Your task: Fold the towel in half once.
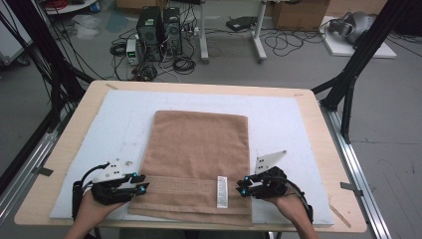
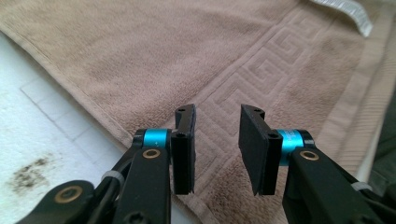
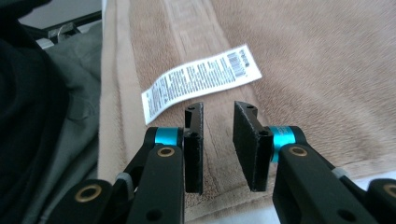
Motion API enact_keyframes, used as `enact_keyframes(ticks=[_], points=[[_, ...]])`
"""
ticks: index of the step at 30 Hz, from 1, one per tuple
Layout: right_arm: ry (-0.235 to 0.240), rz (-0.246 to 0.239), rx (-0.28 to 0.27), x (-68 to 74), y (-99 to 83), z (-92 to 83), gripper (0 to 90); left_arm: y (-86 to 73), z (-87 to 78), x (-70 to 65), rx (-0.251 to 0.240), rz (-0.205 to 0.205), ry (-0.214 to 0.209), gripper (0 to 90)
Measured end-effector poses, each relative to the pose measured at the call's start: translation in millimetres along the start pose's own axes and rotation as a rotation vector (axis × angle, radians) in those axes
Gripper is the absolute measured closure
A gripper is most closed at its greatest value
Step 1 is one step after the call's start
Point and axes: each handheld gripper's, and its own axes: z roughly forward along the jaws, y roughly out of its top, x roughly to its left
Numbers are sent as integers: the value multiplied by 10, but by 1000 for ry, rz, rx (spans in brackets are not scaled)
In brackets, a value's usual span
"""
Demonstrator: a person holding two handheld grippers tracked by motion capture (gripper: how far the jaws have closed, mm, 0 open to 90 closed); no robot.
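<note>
The folded tan terry towel (image 1: 198, 164) lies flat mid-frame in the high view, on the white foam sheet (image 1: 278, 114) covering the wooden surface (image 1: 318, 124); its near hem w/ the woven key-pattern band runs along the bottom, close to you. It's soft, limp and light, w/ no stiffness, so any part you lift will drape and sag, and layers can slide apart if you pinch just the top one. The pile gives decent friction, so slipping isn't likely. Best hold, IMO: the thicker hemmed corners at lower left and lower right, both layers together, not the middle. Your left tongs (image 1: 141, 182) sit at the towel's lower-left edge and your right tongs (image 1: 242, 185) at the lower-right edge; both have their jaws apart w/ nothing clamped. The left gripper view shows the pads hovering over the patterned band (image 2: 261, 70) near the side hem, and the right gripper view shows the same near the white printed care label (image 3: 201, 80), which lies loose on top; don't grab the label alone, it's flimsy. No containers on the surface, so nothing to check inside.
</note>
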Motion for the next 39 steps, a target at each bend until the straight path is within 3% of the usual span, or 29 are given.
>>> enact_keyframes(ticks=[6,11,15,19,25,30,35,39], points=[[2,-8,53,15,-94,124,734,-122,111,-30,42,-7,9,678],[19,-16,63,59,-130,142,800,-165,103,-42,25,-28,4,675],[33,-14,56,47,-111,129,732,-129,91,-23,28,-27,-1,633],[-18,7,-26,-34,-59,53,639,-53,70,28,-10,-52,19,566],[-93,71,-73,-257,69,-71,494,66,25,138,-57,-91,29,510],[-140,82,-99,-389,208,-167,428,153,-2,214,-78,-101,55,453],[-172,75,-137,-413,325,-196,364,235,-15,231,-118,-110,72,405],[-180,64,-123,-392,374,-169,340,267,-9,236,-117,-112,62,398]])
